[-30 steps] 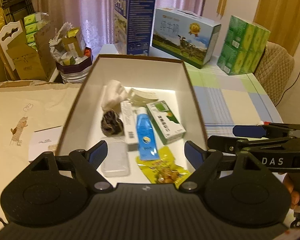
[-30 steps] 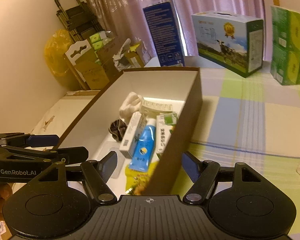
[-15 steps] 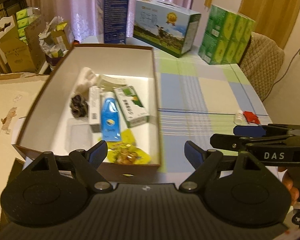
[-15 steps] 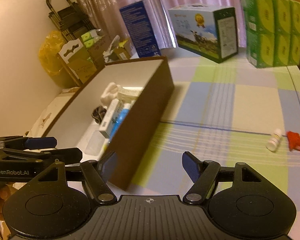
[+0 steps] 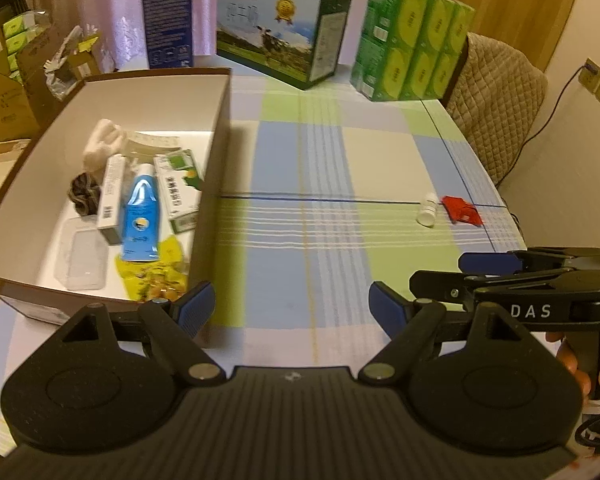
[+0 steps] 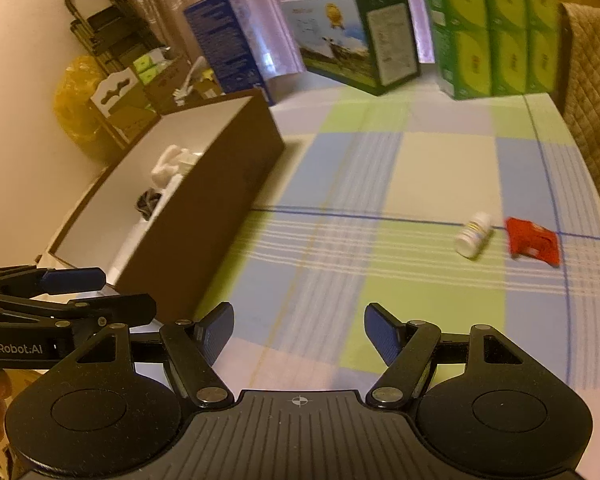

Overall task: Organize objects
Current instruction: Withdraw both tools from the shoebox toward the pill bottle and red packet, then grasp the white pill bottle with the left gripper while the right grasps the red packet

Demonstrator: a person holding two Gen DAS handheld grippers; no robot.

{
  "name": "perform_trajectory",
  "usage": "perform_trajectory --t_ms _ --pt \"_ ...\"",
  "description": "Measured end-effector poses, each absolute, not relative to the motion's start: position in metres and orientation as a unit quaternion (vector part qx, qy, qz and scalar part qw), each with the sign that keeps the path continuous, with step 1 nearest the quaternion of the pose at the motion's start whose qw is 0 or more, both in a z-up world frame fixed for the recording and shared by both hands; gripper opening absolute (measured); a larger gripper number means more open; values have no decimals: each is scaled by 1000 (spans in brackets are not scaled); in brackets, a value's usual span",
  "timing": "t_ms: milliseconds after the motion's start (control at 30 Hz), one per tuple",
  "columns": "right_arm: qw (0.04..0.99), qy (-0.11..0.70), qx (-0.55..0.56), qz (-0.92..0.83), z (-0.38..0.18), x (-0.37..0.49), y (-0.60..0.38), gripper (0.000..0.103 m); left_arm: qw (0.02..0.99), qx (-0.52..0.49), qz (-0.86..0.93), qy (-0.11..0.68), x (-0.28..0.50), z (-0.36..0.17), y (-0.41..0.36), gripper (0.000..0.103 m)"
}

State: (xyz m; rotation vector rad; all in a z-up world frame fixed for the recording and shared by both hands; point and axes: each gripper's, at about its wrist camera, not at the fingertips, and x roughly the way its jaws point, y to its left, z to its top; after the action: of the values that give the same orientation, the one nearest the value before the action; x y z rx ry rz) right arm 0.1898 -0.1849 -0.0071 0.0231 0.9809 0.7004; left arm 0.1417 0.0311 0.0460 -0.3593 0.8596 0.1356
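Grippers left (image 5: 291,307) and right (image 6: 299,330) gape empty; white bottle (image 6: 474,234) lies flat, cap end nearest them.

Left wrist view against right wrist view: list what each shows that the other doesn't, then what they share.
Left only: the blue tube, green carton, yellow packet and clear case inside the box. Right only: the black rack and yellow bag. Both: the box, white bottle and red packet on the tablecloth, both grippers open.
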Motion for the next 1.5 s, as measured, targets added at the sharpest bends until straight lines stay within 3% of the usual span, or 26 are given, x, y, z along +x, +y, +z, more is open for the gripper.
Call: perform_trajectory --t_ms 1000,1133,1500 --pt "862 477 35 166 -39 260 -320 69 886 -97 -46 450 291 1 -89 80" --pt "865 476 40 153 -44 273 -327 69 885 -86 -54 455 316 -8 -96 72" --pt "868 475 52 134 -52 304 -339 69 879 -48 -80 467 377 -31 -112 60"
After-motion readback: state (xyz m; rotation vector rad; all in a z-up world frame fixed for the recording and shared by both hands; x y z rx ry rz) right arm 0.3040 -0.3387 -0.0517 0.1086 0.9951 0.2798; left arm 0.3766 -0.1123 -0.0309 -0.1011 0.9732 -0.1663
